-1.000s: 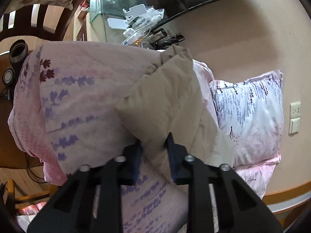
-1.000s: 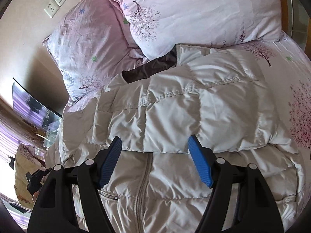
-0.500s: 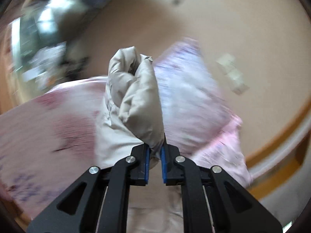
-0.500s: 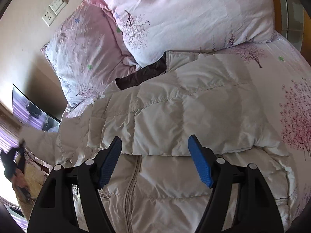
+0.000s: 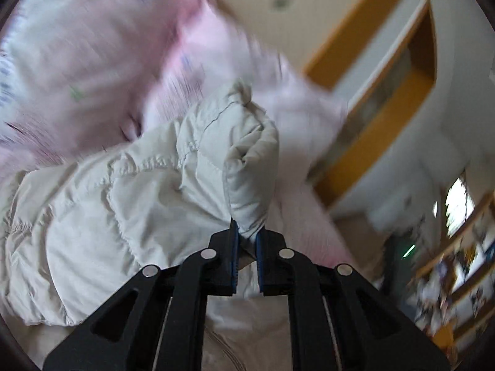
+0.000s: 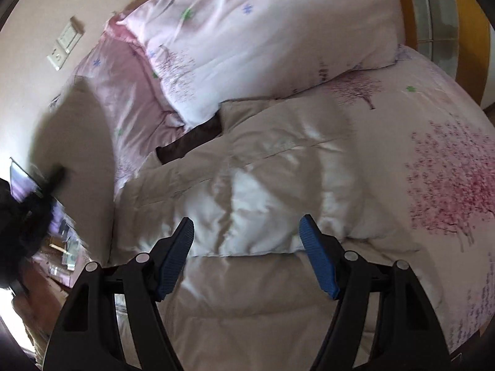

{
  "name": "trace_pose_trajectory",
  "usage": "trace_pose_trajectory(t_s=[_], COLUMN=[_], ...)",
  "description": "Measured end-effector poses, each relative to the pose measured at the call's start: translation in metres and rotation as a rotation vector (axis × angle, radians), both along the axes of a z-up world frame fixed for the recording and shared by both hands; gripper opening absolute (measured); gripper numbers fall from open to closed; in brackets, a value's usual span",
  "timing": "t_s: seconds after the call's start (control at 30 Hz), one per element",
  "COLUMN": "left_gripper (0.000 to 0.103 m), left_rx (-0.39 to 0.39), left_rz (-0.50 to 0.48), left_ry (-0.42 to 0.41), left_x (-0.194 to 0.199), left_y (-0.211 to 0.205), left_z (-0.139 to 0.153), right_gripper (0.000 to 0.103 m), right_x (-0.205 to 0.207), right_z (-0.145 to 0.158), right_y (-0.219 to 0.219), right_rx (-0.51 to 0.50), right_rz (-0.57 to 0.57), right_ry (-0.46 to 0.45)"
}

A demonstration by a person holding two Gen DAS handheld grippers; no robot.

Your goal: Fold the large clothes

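The left tool [image 5: 246, 238] is clamped on a sleeve end of the white puffer jacket [image 6: 263, 185], which lies on the bed [image 6: 448, 170] below two pillows [image 6: 263, 46]; the right tool [image 6: 246, 233] hovers above it, spread apart.

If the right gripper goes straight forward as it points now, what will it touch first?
Most likely the folded sleeve of the white down jacket; the open right gripper points at it. Depth is unclear.

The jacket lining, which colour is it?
Dark brown lining, clearest in the right wrist view.
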State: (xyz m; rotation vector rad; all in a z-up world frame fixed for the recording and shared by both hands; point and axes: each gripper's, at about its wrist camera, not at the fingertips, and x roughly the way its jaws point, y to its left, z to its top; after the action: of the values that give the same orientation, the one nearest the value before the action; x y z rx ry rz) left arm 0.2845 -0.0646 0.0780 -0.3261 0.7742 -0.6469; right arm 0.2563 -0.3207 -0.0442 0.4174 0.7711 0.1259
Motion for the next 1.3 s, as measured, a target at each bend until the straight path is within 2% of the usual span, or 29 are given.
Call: trace_pose_trajectory(t_s=[0.1, 0.13, 0.2, 0.27, 0.37, 0.47, 0.6, 0.7, 0.8, 0.87, 0.9, 0.93, 1.07, 1.17, 1.23, 1.3], left_gripper=[0.016, 0.021, 0.039, 0.068, 0.083, 0.088, 0.089, 0.089, 0.089, 0.089, 0.089, 0.091, 0.101, 0.101, 0.101, 0.101], left_rx=[0.106, 0.124, 0.122, 0.119, 0.109, 0.109, 0.122, 0.129, 0.154, 0.167, 0.185, 0.201, 0.256, 0.271, 0.283, 0.298], left_rz=[-0.061, -0.079, -0.126, -0.172, -0.196, -0.166, -0.043, 0.072, 0.189, 0.238, 0.279, 0.309, 0.407, 0.449, 0.469, 0.479], left_ry=[0.048, 0.062, 0.092, 0.071, -0.005, -0.047, -0.058, -0.019, 0.058, 0.097, 0.12, 0.135, 0.153, 0.137, 0.13, 0.134], left_x=[0.007, 0.009, 0.009, 0.003, -0.016, -0.031, -0.053, -0.06, -0.059, -0.058, -0.06, -0.06, -0.067, -0.074, -0.074, -0.075], left_y=[-0.036, -0.042, -0.046, -0.048, -0.033, -0.003, 0.065, 0.12, 0.171, 0.194, 0.209, 0.22, 0.249, 0.262, 0.264, 0.261], left_z=[-0.032, -0.039, -0.05, -0.045, -0.025, -0.01, -0.003, -0.013, -0.025, -0.031, -0.036, -0.04, -0.044, -0.042, -0.04, -0.038], right_gripper=[0.072, 0.072, 0.072, 0.072, 0.072, 0.072, 0.072, 0.067, 0.062, 0.048, 0.03, 0.021, 0.014, 0.013, 0.012, 0.012], right_x=[0.002, 0.002, 0.003, 0.004, 0.009, 0.018, 0.036, 0.052, 0.065, 0.068, 0.069, 0.069, 0.058, 0.055, 0.056, 0.061], right_z=[-0.001, -0.001, 0.001, 0.004, 0.009, 0.01, 0.0, -0.01, -0.022, -0.03, -0.033, -0.034, -0.021, -0.013, -0.017, -0.031], right_y=[-0.017, -0.02, -0.027, -0.028, -0.022, -0.006, 0.022, 0.04, 0.052, 0.055, 0.058, 0.06, 0.054, 0.045, 0.04, 0.037], right_rx=[0.012, 0.014, 0.012, 0.014, 0.058, 0.125, 0.193, 0.16, 0.135, 0.119, 0.114, 0.115, 0.115, 0.123, 0.113, 0.106], right_rz=[-0.034, -0.042, -0.063, -0.059, -0.009, 0.083, 0.203, 0.219, 0.213, 0.203, 0.201, 0.208, 0.192, 0.162, 0.133, 0.1], right_ry=[0.004, 0.003, -0.005, -0.008, -0.016, -0.003, 0.045, 0.085, 0.133, 0.156, 0.161, 0.159, 0.069, 0.028, 0.043, 0.104])
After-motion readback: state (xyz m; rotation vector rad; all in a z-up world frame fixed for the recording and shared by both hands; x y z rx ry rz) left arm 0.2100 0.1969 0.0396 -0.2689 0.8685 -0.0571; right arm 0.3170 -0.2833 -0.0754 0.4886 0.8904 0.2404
